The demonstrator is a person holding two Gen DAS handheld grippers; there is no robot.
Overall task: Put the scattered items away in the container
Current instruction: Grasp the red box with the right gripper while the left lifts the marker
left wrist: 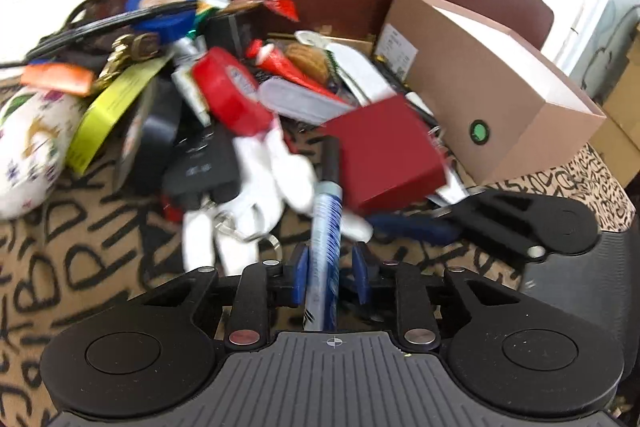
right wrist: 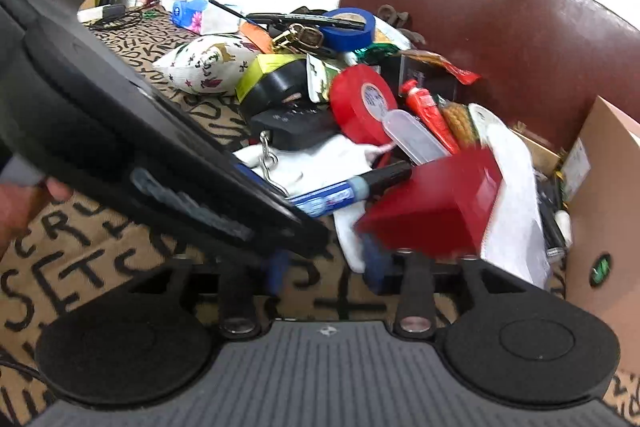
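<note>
Your left gripper (left wrist: 331,261) is clamped on the blue marker (left wrist: 325,227), cap pointing at the clutter pile. Your right gripper (right wrist: 328,267) is spread, nothing between its fingers. The red box (right wrist: 434,205) sits just beyond it, left of the cardboard box (left wrist: 496,99), tilted, motion-blurred.
</note>
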